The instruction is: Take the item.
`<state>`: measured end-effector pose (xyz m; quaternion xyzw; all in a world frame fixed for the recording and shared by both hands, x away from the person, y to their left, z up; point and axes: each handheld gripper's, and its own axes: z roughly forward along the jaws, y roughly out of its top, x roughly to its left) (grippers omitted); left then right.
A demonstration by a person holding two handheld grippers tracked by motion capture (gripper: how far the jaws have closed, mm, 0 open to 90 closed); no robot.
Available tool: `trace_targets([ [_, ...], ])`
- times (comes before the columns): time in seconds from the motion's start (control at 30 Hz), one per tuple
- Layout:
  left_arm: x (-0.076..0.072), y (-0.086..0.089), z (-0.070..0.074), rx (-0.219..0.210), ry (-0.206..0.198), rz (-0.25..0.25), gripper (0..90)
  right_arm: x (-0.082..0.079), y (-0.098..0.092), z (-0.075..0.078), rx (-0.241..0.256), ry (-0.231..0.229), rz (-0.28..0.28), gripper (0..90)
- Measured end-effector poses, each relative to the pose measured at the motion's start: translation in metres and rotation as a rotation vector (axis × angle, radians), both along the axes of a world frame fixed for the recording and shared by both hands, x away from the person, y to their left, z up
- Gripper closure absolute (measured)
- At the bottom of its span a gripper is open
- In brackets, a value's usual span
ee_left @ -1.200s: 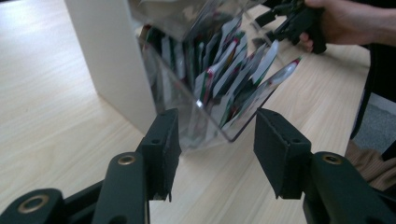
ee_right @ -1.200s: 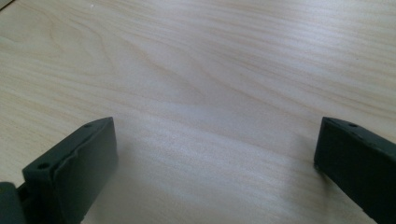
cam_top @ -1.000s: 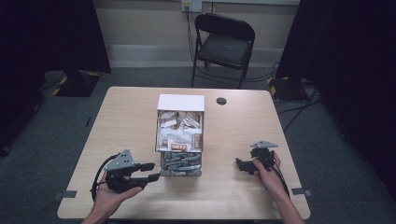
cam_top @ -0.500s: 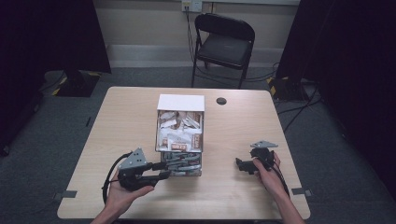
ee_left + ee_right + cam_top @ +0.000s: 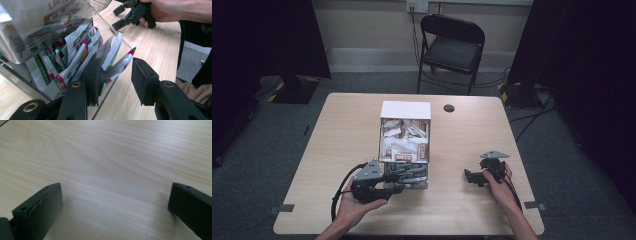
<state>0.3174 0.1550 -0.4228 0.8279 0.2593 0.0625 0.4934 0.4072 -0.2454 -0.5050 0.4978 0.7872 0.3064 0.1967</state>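
Nothing is picked yet: the left gripper has its fingers parted at the sachets in the clear organizer's near compartment, while the right gripper, wide open and empty, rests right of it on the tabletop

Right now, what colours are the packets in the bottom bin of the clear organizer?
The packets are white with green and red printing, clearest in the left gripper view.

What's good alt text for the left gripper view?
The left gripper, jaws open, reaches into a clear acrylic bin of green-and-red sachets, one jaw among them. Beyond, a hand holds the right gripper over the wooden table.
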Motion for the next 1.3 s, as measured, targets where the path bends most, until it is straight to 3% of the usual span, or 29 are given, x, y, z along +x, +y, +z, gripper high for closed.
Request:
trace_targets([
  [0.37,-0.0020,0.0022,-0.0048,0.025,-0.040,-0.012,71.3,-0.0001,0.0000,0.0000,0.000,0.000,-0.001,0.0],
  [0.47,-0.0016,0.0027,-0.0064,0.025,-0.039,-0.012,78.8,-0.0001,0.0001,0.0000,0.000,0.000,-0.001,0.0],
  [0.63,-0.0013,0.0019,-0.0072,0.025,-0.037,-0.016,78.1,-0.0001,0.0000,0.0000,0.000,0.000,-0.001,0.0],
  [0.77,-0.0009,0.0016,-0.0072,0.032,-0.042,-0.011,87.4,-0.0001,0.0000,0.0000,-0.001,-0.001,-0.001,0.0],
  [1.3,0.0016,0.0069,-0.0030,-0.045,-0.001,-0.007,89.3,-0.0002,0.0000,0.0000,-0.001,-0.001,0.000,0.0],
])
